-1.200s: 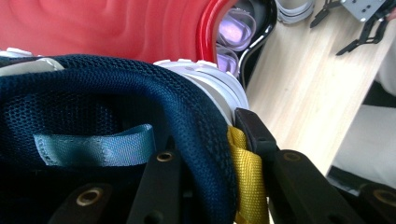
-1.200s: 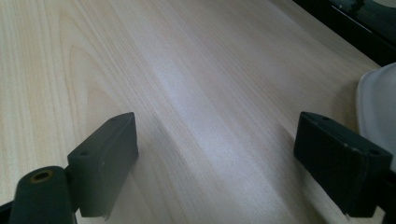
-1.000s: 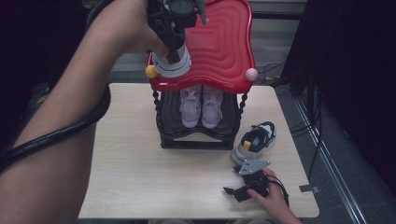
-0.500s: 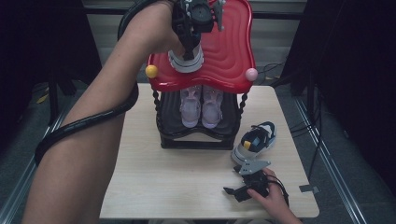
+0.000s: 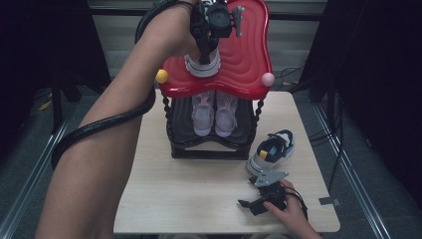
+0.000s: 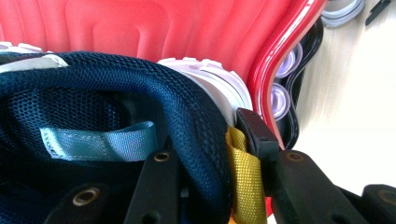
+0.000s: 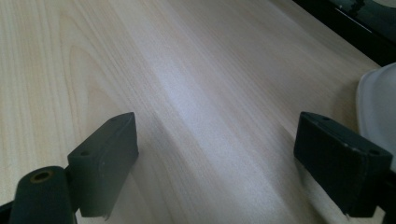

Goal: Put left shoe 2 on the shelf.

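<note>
Left tool [image 5: 203, 56] up high, pinched narrow on the heel collar of the navy sneaker [image 5: 203, 67]: one jaw inside the shoe, the other outside against the yellow pull tab [image 6: 243, 177], padding squeezed between. Hanging toe-down right under the tool, white sole at or just above the red top shelf [image 5: 244, 59] of the shoe rack; cannot tell whether touching yet. Looks like the placing step, with one shoe of the pair going up top. Further below the tool, on the lower shelf, a pink pair [image 5: 215, 112] parked side by side. Right tool [image 7: 215, 158] down low on the bench [image 5: 199, 199], jaws spread wide with nothing between them but bare wood. Just beyond that tool, the matching sneaker [image 5: 272, 152] lying on the bench, untouched. Next up, probably: settle the sole flat on the red shelf, well in from the curved lip, then ease the bite off the collar and lift straight out so the inner jaw does not drag the shoe along. After that, likely a reach from the idle tool for the partner shoe beside it.
</note>
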The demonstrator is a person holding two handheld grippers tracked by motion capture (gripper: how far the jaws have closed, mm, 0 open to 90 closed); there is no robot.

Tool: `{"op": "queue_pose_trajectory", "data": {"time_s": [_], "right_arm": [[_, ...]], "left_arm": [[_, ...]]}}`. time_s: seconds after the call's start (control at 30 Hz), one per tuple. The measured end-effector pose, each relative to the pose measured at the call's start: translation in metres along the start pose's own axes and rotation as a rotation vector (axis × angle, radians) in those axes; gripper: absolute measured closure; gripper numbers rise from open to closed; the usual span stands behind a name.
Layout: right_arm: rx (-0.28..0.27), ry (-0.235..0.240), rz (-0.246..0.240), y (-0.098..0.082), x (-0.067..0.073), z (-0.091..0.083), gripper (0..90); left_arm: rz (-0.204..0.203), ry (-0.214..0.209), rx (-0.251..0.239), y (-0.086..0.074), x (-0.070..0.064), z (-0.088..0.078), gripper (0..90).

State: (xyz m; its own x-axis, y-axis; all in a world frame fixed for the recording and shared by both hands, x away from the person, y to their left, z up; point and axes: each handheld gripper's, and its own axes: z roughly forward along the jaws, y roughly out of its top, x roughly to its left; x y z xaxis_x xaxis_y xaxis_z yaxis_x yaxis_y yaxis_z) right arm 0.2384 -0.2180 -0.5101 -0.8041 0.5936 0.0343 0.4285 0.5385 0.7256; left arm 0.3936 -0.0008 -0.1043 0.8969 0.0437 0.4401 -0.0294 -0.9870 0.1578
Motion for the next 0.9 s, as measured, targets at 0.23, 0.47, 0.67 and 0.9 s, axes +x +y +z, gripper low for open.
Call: {"op": "queue_pose_trajectory", "data": {"time_s": [0.23, 0.47, 0.67, 0.9], "right_arm": [[-0.001, 0.000, -0.002, 0.0000, -0.0001, 0.0001, 13.1], [0.000, 0.000, 0.000, 0.0000, 0.0000, 0.0000, 13.1], [0.000, 0.000, 0.000, 0.0000, 0.0000, 0.0000, 13.1], [0.000, 0.000, 0.000, 0.0000, 0.0000, 0.0000, 13.1]], "left_arm": [[0.011, 0.011, 0.003, -0.0024, 0.0017, 0.0037, 69.5], [0.010, 0.017, -0.003, -0.0042, 0.0022, 0.0062, 67.8], [0.007, 0.021, -0.003, -0.0049, 0.0030, 0.0083, 67.3], [-0.002, 0.020, -0.006, -0.0056, 0.0021, 0.0095, 67.2]]}}
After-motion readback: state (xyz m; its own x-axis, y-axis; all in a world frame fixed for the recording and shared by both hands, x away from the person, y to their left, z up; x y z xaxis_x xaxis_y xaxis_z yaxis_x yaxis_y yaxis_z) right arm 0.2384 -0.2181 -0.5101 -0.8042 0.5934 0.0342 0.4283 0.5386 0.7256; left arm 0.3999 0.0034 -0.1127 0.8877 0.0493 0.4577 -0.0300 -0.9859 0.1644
